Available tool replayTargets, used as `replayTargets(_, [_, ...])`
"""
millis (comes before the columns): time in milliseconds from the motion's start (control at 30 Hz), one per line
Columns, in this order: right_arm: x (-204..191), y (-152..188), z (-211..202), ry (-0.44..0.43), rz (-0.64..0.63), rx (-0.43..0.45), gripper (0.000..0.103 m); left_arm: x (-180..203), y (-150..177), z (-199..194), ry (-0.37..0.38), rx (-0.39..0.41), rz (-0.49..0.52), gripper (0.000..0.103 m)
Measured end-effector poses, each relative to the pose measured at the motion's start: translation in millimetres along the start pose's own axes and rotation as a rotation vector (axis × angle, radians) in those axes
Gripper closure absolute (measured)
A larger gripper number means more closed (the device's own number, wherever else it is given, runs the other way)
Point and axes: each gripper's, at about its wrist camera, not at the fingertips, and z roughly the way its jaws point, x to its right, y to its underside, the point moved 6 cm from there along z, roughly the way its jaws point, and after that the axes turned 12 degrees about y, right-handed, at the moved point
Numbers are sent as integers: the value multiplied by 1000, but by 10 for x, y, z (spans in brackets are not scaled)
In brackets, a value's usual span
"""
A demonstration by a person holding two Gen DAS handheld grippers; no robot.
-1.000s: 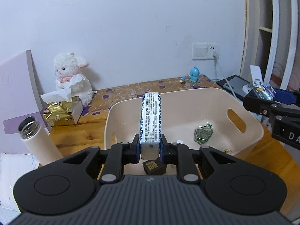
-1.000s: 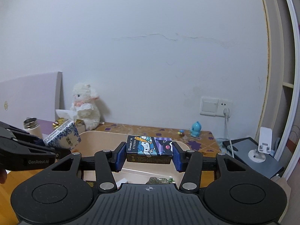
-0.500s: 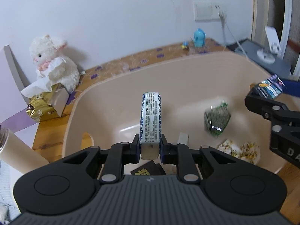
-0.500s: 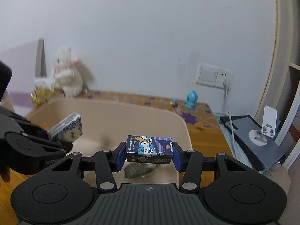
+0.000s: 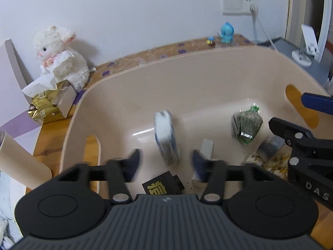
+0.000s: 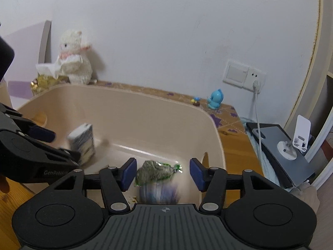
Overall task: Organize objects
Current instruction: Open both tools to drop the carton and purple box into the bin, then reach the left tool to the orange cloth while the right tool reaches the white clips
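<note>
Both grippers hang over the beige basin [image 5: 108,79] and both are open. Between the spread fingers of my left gripper [image 5: 165,163] a blue-and-white pack [image 5: 165,133] drops free, blurred; the right wrist view shows this pack [image 6: 82,143] beside the left gripper's fingers [image 6: 41,135]. Below my right gripper [image 6: 163,173] a colourful cartoon box [image 6: 159,193] falls, blurred, just under a green foil packet [image 6: 156,171]. On the basin floor lie the green packet [image 5: 246,125], a black box with a gold character [image 5: 162,186] and a small white block [image 5: 207,146].
A white plush lamb [image 5: 60,58] and a gold tissue box [image 5: 47,104] stand behind the basin at the left, a cream flask [image 5: 18,164] nearer. A blue figurine [image 6: 215,100], a wall socket [image 6: 244,76], a tablet [image 6: 281,150] and a phone stand [image 6: 299,139] are at the right.
Both grippers have opened over the basin. The blue-and-white pack has left the left gripper and the cartoon box has left the right gripper; both are falling into the basin.
</note>
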Motion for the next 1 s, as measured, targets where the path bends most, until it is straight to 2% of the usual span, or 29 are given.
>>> replayTargets(67, [45, -37, -104, -5, 17, 21, 34, -1, -22, -102, 17, 21, -11, 26])
replayTargets(167, [126, -87, -271, -3, 43, 54, 25, 3, -46, -276, 16, 51, -16, 24])
replayTargets(333, [271, -128, -560, -6, 74, 89, 17, 63, -40, -599, 10, 101, 6, 16])
replayTargets(700, [363, 65, -1091, -20, 67, 106, 15, 96, 258, -1128, 15, 146, -17, 13])
replayTargets(1000, [262, 402, -1160, -19, 21, 65, 15, 130, 645, -1091, 37, 99, -23, 12])
